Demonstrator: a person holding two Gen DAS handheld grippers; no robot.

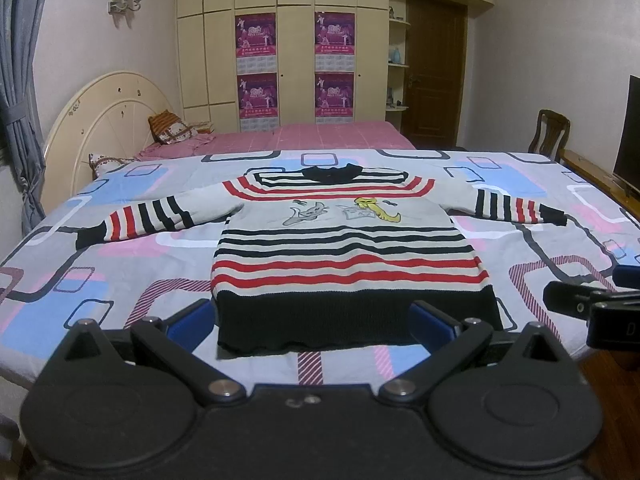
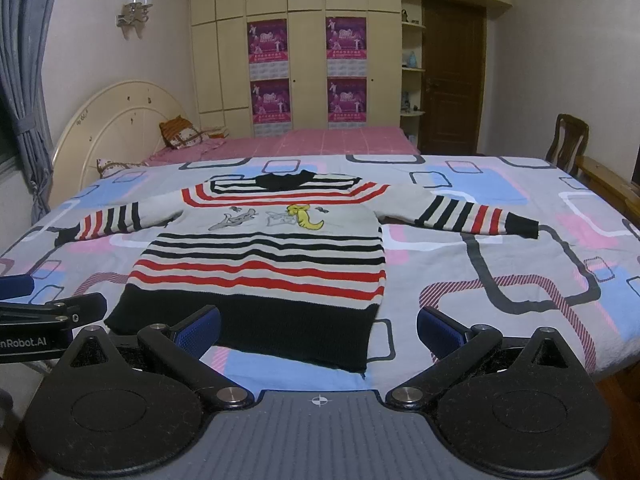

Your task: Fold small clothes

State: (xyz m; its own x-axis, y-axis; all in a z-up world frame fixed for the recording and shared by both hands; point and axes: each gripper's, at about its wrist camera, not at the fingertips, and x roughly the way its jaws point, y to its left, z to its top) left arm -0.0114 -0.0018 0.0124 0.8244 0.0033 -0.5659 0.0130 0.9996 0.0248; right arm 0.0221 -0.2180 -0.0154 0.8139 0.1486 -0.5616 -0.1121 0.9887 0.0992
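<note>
A small striped sweater lies flat and face up on the patterned bedsheet, sleeves spread out, black hem nearest me. It has red, black and grey stripes and cartoon animals on the chest. It also shows in the right wrist view. My left gripper is open, its blue pads either side of the hem, just short of it. My right gripper is open near the hem's right corner, holding nothing. Each gripper shows at the edge of the other's view.
The bed's near edge runs just below the hem. A pink bed with pillows and a round headboard stands behind. A wooden chair and a dark screen are at the right; curtains hang at the left.
</note>
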